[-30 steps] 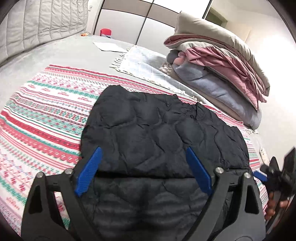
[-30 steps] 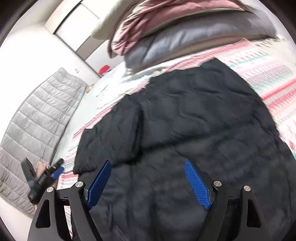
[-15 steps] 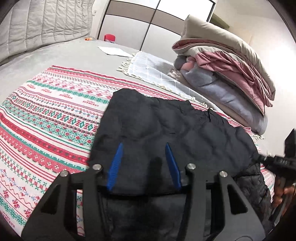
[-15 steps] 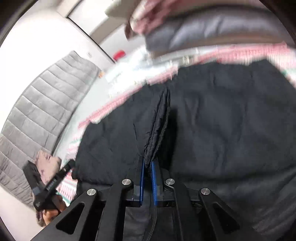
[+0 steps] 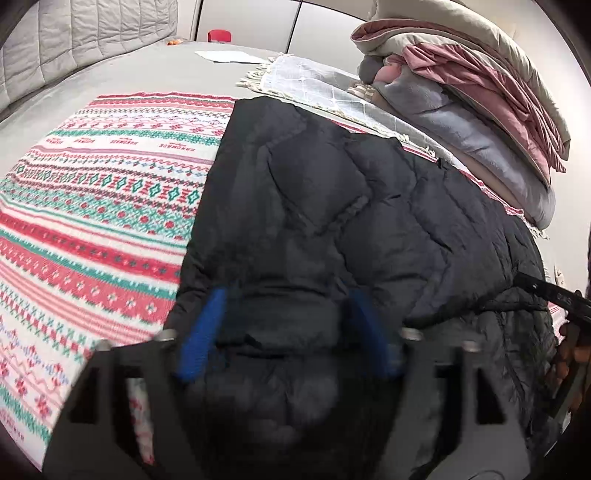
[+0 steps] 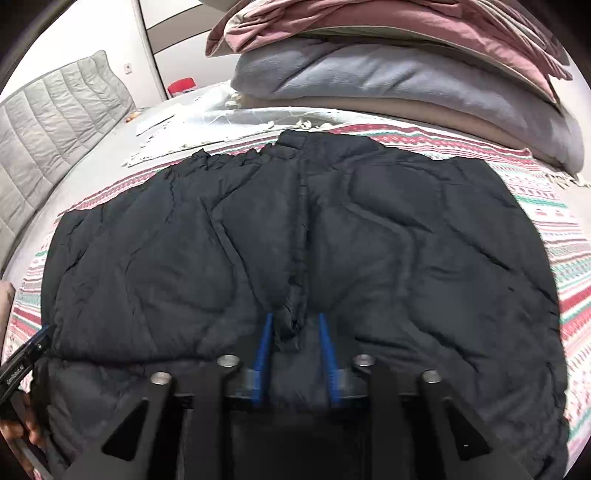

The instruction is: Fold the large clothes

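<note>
This is a bedroom in a home. A wide bed (image 5: 122,74) fills the room, with a grey quilted headboard (image 5: 92,33) at its far side, a red, green and white patterned blanket (image 5: 92,206) spread over the grey cover, and a fringed white throw (image 5: 317,85) beyond it. Folded duvets and blankets in beige, pink and grey are piled in a stack (image 5: 480,110) on the bed, and tall white wardrobe doors (image 5: 332,22) stand behind.
</note>
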